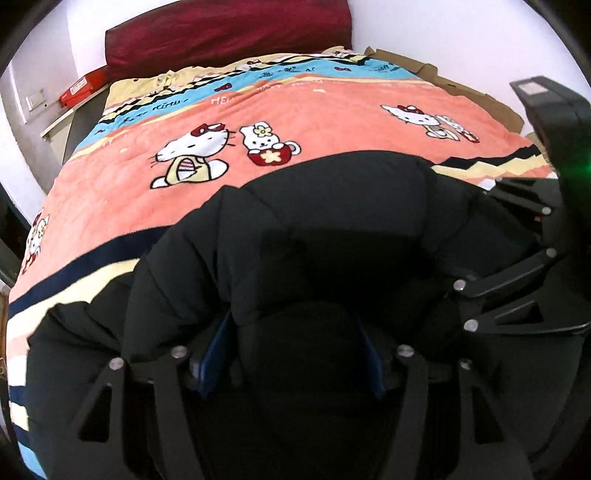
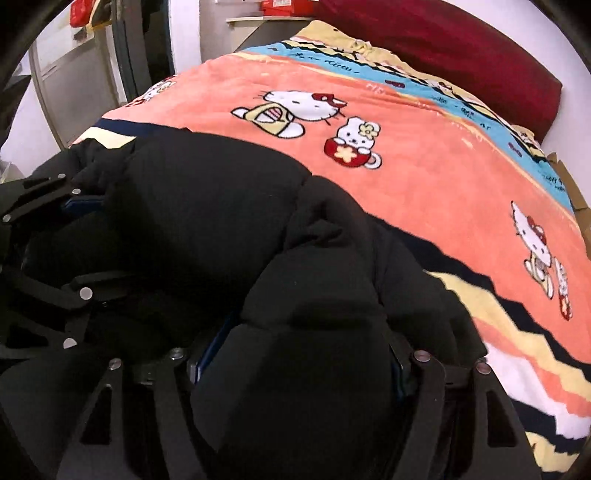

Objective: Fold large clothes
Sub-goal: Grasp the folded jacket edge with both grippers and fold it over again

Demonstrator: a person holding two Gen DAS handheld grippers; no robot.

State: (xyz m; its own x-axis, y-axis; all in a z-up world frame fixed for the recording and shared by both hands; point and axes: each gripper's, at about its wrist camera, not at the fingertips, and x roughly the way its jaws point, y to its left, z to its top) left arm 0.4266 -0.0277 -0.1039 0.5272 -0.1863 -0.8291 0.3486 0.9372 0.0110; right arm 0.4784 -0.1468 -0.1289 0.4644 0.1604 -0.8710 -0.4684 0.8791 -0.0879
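A bulky black puffer jacket fills the foreground, bunched on the near end of a bed. The left tool and the right tool each grip a thick fold of it between blue pads, jaws held wide by the padding. Beyond lies a coral cartoon-cat blanket, then a dark red pillow, a red box and white walls.
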